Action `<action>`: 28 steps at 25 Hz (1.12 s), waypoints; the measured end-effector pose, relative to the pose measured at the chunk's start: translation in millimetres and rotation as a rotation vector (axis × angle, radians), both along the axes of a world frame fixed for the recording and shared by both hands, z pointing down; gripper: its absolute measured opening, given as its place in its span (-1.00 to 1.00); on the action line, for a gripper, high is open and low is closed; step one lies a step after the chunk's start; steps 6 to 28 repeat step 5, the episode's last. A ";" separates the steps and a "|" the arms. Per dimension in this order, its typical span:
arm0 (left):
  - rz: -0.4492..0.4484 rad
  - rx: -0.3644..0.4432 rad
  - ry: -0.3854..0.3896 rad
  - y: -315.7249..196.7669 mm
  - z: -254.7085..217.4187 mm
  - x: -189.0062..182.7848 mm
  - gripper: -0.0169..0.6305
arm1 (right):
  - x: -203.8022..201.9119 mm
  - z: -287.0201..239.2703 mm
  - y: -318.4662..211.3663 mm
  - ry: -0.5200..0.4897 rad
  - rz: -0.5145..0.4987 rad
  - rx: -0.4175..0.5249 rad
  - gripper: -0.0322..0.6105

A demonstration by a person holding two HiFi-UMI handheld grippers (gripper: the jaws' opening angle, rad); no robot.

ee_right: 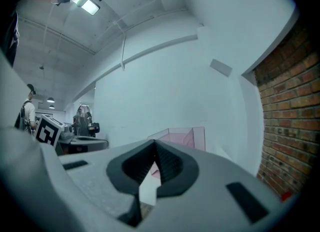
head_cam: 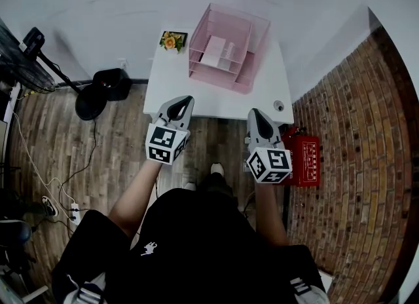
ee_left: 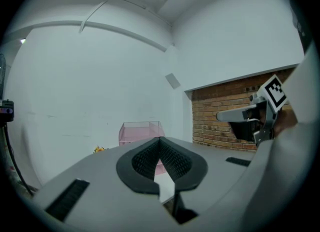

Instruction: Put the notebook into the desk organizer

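Pink organizer point(head_cam: 229, 47) ahead of jaws; pale slab inside, probably the notebook point(head_cam: 215, 52) | left gripper point(head_cam: 187, 101) closed, empty | right gripper point(head_cam: 256, 114) closed, empty | task seemingly done

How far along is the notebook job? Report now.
Seemingly done: a pale flat item, likely the notebook, lies inside the pink organizer; none shows on the table. In hand: nothing; left gripper and right gripper are shut and empty, at the table's near edge. Left: nothing evident.
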State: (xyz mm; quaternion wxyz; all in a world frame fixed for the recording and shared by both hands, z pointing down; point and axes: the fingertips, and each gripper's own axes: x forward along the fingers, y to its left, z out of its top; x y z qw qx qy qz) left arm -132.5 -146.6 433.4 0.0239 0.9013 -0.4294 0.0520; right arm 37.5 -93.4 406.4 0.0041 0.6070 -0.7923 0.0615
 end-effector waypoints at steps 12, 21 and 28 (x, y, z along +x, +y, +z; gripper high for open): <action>-0.013 -0.020 0.007 -11.7 4.7 -0.8 -0.94 | 1.9 2.4 -9.3 0.000 -0.003 -0.006 -0.89; -0.013 -0.020 0.007 -11.7 4.7 -0.8 -0.94 | 1.9 2.4 -9.3 0.000 -0.003 -0.006 -0.89; -0.013 -0.020 0.007 -11.7 4.7 -0.8 -0.94 | 1.9 2.4 -9.3 0.000 -0.003 -0.006 -0.89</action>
